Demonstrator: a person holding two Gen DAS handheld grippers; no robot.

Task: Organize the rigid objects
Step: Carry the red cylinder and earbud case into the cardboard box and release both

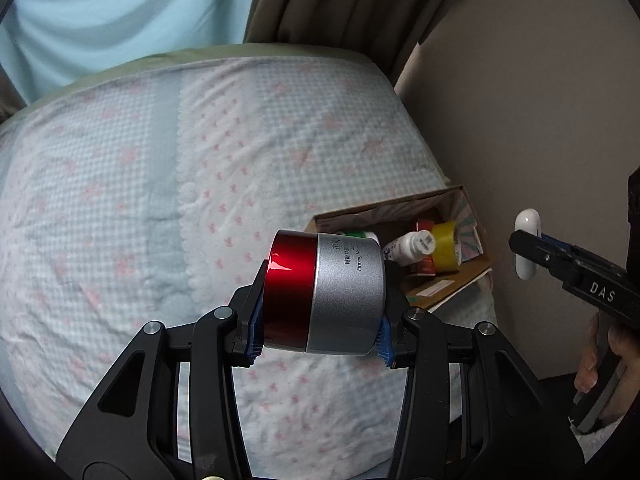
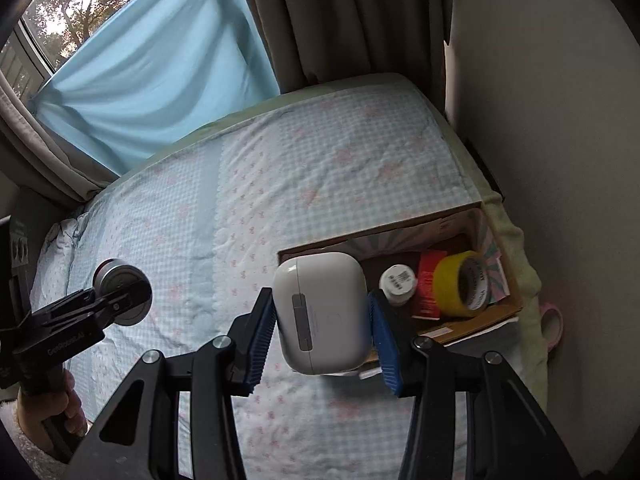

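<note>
My left gripper (image 1: 320,320) is shut on a round jar with a red lid and silver body (image 1: 324,292), held above the bed left of the cardboard box (image 1: 452,280). The jar also shows in the right wrist view (image 2: 124,294). My right gripper (image 2: 322,316) is shut on a white earbud case (image 2: 322,312), held above the box's (image 2: 480,316) near left corner. The case also shows in the left wrist view (image 1: 527,242). In the box lie a white bottle (image 2: 396,284), a yellow tape roll (image 2: 464,282) and a red packet (image 2: 428,288).
The bed (image 2: 280,184) has a light checked cover with pink bows. The box sits at the bed's right edge beside a wall (image 2: 560,160). Curtains (image 2: 340,20) hang behind the bed. A pink tape roll (image 2: 552,324) lies beyond the box.
</note>
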